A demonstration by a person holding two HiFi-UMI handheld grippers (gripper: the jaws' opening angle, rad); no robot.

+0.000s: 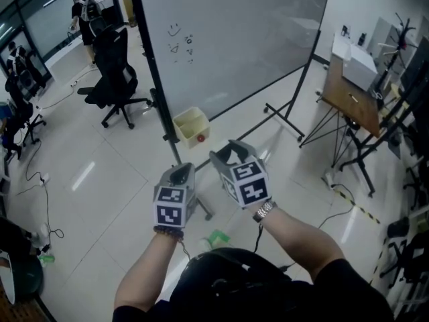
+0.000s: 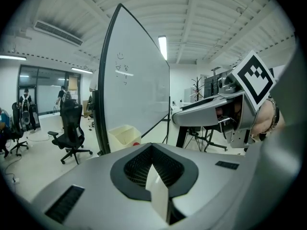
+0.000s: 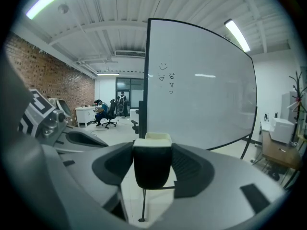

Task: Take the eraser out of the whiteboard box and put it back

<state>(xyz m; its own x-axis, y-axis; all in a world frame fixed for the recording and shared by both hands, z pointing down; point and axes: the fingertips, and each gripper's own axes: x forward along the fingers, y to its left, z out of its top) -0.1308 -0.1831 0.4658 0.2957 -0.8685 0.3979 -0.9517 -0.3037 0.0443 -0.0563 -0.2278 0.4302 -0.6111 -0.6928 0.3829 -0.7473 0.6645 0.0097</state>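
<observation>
Eraser point(image 3: 152, 169), held between the wide jaws of the right gripper point(image 1: 234, 154), may fall short of the box point(image 1: 191, 126) if released early; left gripper point(image 1: 179, 175) is closed, empty.

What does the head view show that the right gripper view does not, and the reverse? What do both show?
Only the head view: the person's forearms, a wristwatch and a red thing inside the cream box. Only the right gripper view: a brick wall, a ceiling light, and the black eraser plainly clamped in the right gripper. Both: the whiteboard, the box, the left gripper.
</observation>
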